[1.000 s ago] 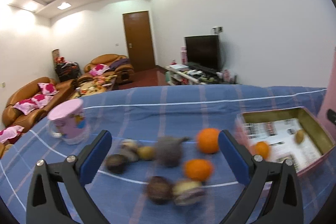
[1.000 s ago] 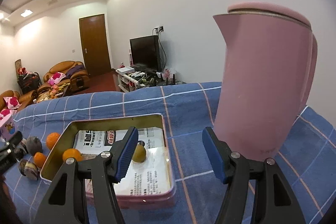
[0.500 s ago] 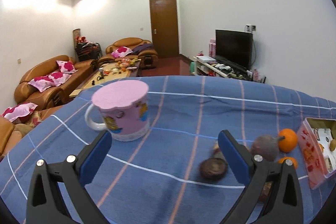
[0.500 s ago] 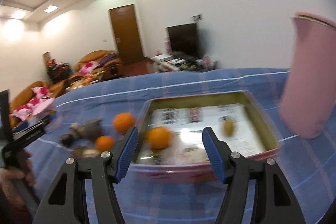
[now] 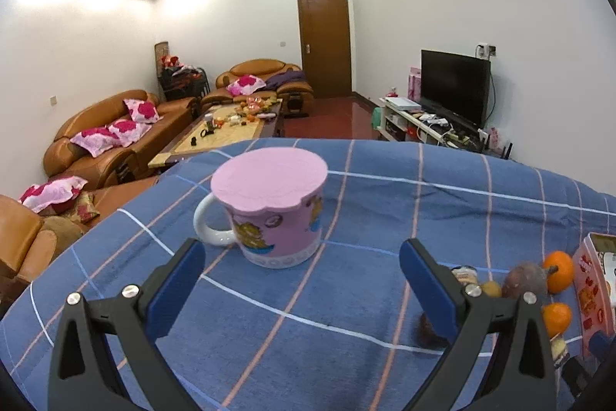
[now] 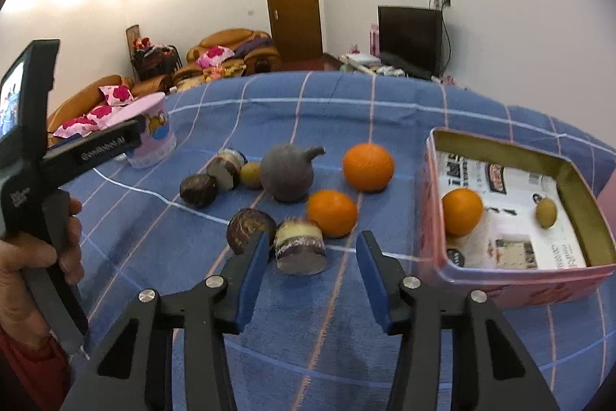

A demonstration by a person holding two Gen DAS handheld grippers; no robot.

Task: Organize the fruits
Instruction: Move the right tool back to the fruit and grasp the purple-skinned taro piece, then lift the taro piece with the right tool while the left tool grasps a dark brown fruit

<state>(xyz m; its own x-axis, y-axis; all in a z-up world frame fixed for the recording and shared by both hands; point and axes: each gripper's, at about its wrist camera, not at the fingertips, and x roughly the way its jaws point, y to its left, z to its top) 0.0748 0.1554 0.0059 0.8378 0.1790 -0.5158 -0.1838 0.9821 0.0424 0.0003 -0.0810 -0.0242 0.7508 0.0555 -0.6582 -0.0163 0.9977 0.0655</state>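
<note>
In the right wrist view, fruits lie on the blue checked cloth (image 6: 346,110): two oranges (image 6: 368,167) (image 6: 332,213), a round purple fruit with a stem (image 6: 287,178), a small yellow-green fruit (image 6: 250,174) and several cut dark pieces (image 6: 300,245). The pink tin box (image 6: 512,280) at the right holds an orange (image 6: 461,212) and a small green fruit (image 6: 546,213). My right gripper (image 6: 312,270) is open, just before the nearest cut piece. My left gripper (image 5: 300,280) is open and empty, facing a pink lidded mug (image 5: 273,210).
The mug also shows in the right wrist view (image 6: 152,133) at the left, behind the hand-held left gripper body (image 6: 46,160). In the left wrist view the fruits (image 5: 525,280) and the box edge (image 5: 591,287) sit at the far right. Sofas and a TV stand beyond the table.
The right gripper has swung left from the pink jug and box to face the fruit pile. The left gripper has swung left from the fruits to face the mug.
</note>
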